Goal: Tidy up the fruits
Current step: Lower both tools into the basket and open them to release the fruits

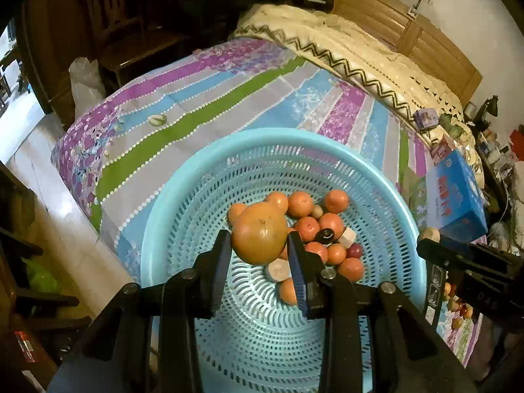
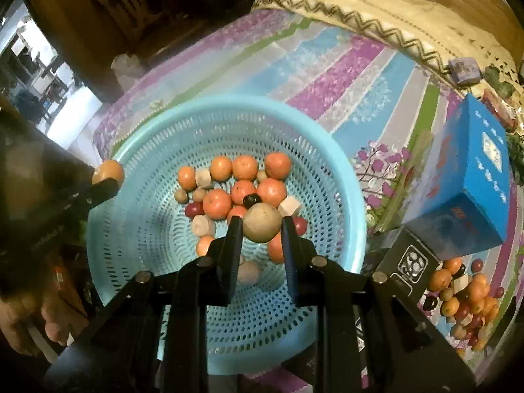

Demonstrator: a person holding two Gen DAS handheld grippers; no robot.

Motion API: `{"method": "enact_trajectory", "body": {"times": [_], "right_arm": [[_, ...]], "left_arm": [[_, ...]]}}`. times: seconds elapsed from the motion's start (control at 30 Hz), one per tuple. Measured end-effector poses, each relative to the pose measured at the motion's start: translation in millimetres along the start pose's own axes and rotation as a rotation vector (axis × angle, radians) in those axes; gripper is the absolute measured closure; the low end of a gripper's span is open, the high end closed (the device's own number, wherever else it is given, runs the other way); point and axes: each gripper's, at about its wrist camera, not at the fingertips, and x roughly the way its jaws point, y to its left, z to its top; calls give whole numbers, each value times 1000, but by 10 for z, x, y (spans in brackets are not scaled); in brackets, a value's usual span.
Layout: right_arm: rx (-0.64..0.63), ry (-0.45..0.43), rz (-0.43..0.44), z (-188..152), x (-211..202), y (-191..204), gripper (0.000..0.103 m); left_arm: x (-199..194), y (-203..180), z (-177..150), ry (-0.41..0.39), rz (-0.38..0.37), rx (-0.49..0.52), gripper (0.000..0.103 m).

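We find our left gripper (image 1: 260,245) clamped on a large orange (image 1: 259,233) and our right gripper (image 2: 262,229) pinching a tan round fruit (image 2: 262,223). Both hang above the blue basket (image 2: 355,229), presumably for release onto the fruit heap (image 2: 239,190) inside. The held pieces mask several fruits beneath. Further right on the striped bedspread (image 1: 203,111), an unsorted pile (image 2: 465,298) is cut off by a dark box (image 2: 406,262); its pale cubes we cannot identify.
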Motion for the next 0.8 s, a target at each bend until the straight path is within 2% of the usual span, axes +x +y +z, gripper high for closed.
{"method": "enact_trajectory", "body": {"times": [0.33,0.8], "right_arm": [[-2,69,-2,-4,158,14,78],[-9,79,-2,7,233,34,78]], "left_arm": [[232,-124,-109,77,-22,49,67],[295,-92,-90,93,-31,47,68]]}}
